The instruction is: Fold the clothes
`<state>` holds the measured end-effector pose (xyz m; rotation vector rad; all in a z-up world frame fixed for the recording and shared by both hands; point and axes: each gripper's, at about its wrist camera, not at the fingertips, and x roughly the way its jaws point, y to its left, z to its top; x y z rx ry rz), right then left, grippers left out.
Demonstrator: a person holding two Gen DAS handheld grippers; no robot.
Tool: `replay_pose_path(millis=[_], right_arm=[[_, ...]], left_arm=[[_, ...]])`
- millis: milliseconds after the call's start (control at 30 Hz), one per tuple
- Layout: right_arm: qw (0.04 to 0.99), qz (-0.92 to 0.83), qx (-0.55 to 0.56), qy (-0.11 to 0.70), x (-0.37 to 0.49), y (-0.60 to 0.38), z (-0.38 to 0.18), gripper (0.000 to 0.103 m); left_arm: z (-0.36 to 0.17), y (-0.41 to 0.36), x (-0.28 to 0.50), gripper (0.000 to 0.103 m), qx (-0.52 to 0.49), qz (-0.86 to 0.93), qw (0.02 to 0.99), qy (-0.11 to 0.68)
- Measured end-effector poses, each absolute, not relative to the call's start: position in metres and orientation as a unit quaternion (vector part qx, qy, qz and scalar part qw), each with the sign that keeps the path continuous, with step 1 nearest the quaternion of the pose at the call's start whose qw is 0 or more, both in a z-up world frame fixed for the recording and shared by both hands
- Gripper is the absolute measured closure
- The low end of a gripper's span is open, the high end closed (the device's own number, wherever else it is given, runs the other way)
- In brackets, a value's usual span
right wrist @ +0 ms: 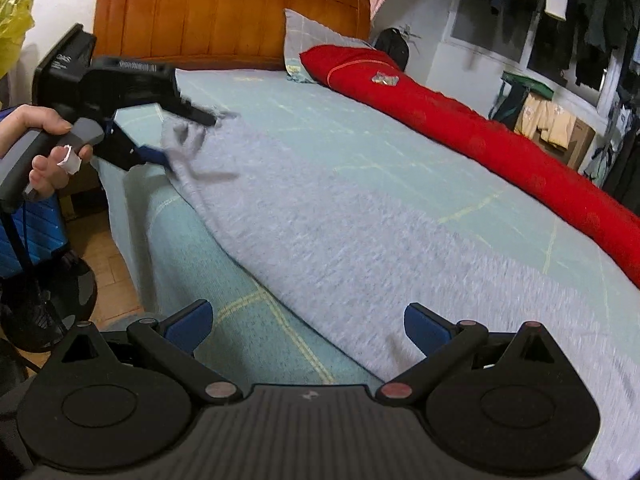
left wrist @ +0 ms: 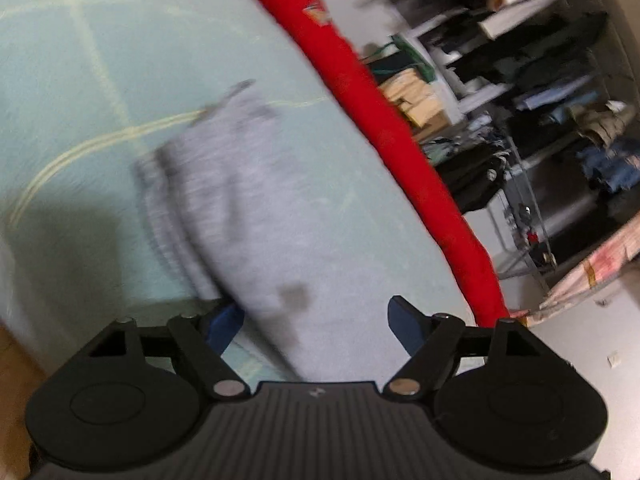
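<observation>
A bed [left wrist: 60, 60] with a pale green sheet marked by thin yellow lines fills the left wrist view, with open shelves of folded and piled clothing [left wrist: 540, 120] beyond its far edge. A long red bolster [left wrist: 360, 92] lies along that far edge; a small patch on it shows, but its writing is too blurred to read. A grey garment [left wrist: 256, 208] lies on the sheet, one end bunched toward the middle of the bed and the other running down between the blue pads of the left gripper [left wrist: 316, 326]. The jaws stand wide apart and the pads do not press the cloth.

In the right wrist view the same bed has a wooden headboard [right wrist: 224, 12] at its far end and a grey pillow [right wrist: 316, 40] against it. The grey garment [right wrist: 360, 240] lies spread across the sheet from near the headboard end down to the near edge. The right gripper [right wrist: 308, 330] hangs over that near edge with its jaws apart, the cloth's hem between them, untouched. At the left edge of the bed a hand [right wrist: 48, 148] holds the left gripper [right wrist: 188, 140], its open fingers at the garment's rumpled end. White lettering on its body cannot be read.
</observation>
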<state>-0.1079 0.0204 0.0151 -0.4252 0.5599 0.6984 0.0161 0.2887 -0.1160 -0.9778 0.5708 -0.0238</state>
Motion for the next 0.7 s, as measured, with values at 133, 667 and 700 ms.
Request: replay_pose_path(millis=[133,667,700], right_arm=[[0.882,0.331,-0.185,0.282,-0.103,0.015,0.013,0.000],[0.881,0.307,-0.172,0.316,-0.084,0.009,0.000,0.000],[0.882,0.305,-0.170,0.318,-0.082,0.008,-0.001,0.000]], left_arm=[[-0.116,0.302,0.015,0.025,-0.471,-0.001,0.851,0.233],[-0.127,0.338,0.070,0.026,-0.445,0.019,0.872,0.202],[-0.126,0.338,0.073,0.027,-0.434,0.020,0.877,0.208]])
